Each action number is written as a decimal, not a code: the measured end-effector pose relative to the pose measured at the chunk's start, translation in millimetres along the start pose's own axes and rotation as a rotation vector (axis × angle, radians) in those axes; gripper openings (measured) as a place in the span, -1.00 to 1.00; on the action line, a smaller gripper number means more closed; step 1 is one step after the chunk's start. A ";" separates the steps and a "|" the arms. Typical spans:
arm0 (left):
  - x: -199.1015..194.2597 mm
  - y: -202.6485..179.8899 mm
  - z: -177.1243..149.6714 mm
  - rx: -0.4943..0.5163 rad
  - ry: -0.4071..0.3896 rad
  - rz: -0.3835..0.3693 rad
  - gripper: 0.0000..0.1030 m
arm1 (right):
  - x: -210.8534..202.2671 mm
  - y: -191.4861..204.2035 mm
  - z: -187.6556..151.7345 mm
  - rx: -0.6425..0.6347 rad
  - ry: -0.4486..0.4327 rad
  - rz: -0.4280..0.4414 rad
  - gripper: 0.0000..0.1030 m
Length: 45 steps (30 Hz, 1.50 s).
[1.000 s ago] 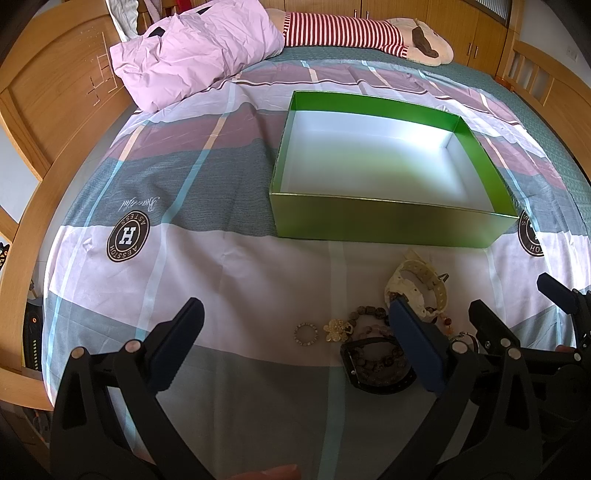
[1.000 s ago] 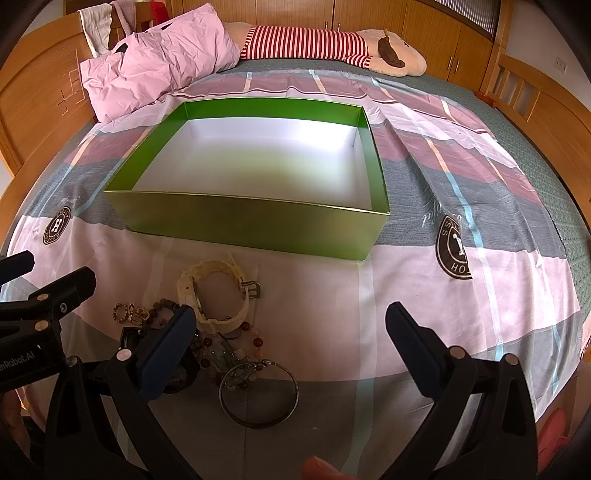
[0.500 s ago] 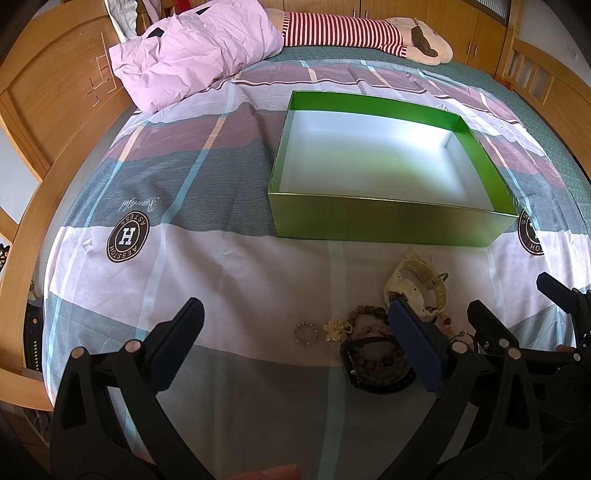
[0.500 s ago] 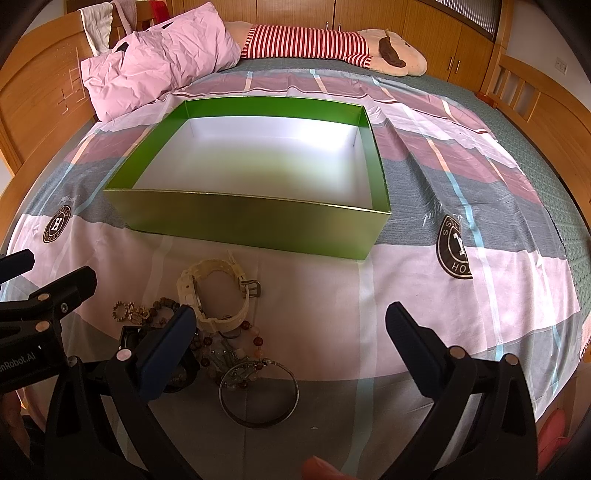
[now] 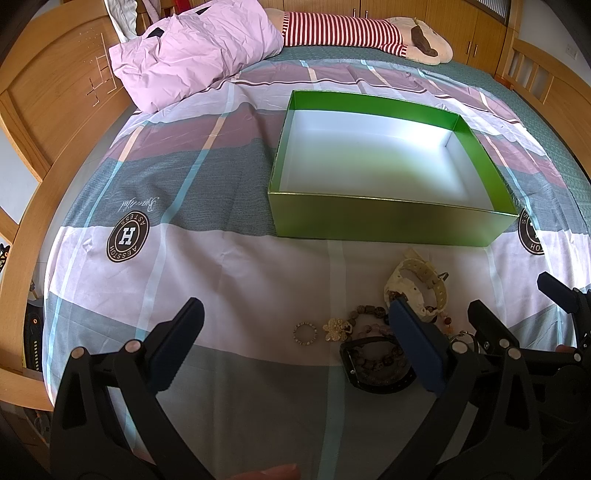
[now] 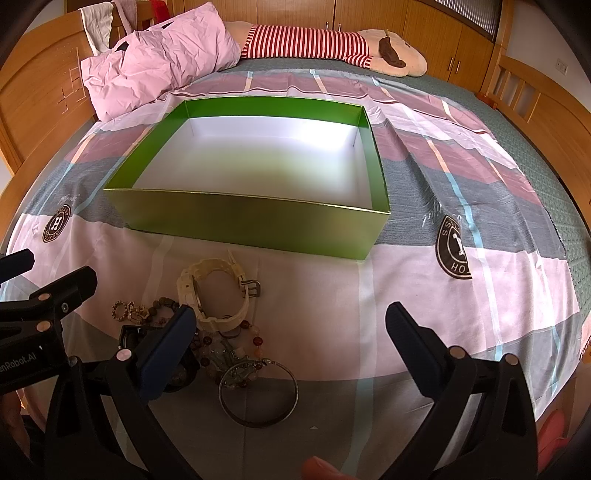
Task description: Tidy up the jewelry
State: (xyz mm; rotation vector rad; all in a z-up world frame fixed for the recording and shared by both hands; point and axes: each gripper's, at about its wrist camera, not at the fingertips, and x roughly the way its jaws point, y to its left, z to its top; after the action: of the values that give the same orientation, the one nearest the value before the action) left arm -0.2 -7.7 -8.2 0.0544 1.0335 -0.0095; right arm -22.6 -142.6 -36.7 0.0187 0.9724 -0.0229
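Note:
A green box with a white, empty inside sits on the bed. In front of it lies a heap of jewelry: a cream watch, bead bracelets, a black watch, a small ring, a flower brooch and a metal bangle. My left gripper is open above the sheet, its right finger over the heap. My right gripper is open, its left finger over the heap. Both hold nothing.
The bed has a plaid sheet. A pink pillow and a striped plush toy lie at the far end. Wooden bed frames run along both sides.

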 end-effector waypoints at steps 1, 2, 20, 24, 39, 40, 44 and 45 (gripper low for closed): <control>0.1 -0.2 -0.1 0.000 0.000 0.000 0.96 | 0.0 0.1 0.0 0.000 0.000 0.000 0.97; 0.1 -0.1 0.0 0.000 0.000 0.000 0.96 | 0.0 0.0 0.0 0.000 0.000 0.000 0.97; -0.2 -0.3 0.1 0.001 0.002 0.001 0.96 | 0.6 1.1 -0.1 -0.005 -0.001 -0.004 0.97; 2.2 5.5 1.9 -0.006 0.001 0.021 0.96 | -1.4 -3.1 5.1 -0.041 -0.029 -0.067 0.97; 42.7 45.1 -4.4 -0.172 0.186 -0.055 0.04 | 35.9 -22.4 -1.6 0.021 0.200 0.125 -0.05; 44.1 44.1 -5.2 -0.168 0.193 -0.045 0.13 | 37.2 -19.9 -0.3 0.021 0.198 0.129 -0.05; 43.1 38.6 -6.5 -0.144 0.194 -0.038 0.26 | 42.7 -3.9 9.7 0.036 0.185 0.204 -0.05; 42.6 36.6 -7.4 -0.136 0.197 -0.042 0.26 | 44.8 0.2 10.8 0.034 0.187 0.215 -0.05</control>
State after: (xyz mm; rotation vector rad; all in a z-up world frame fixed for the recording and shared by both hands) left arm 16.5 29.9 -47.0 -0.0922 1.2293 0.0281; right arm 11.5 -143.2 -67.7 0.1588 1.1524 0.1622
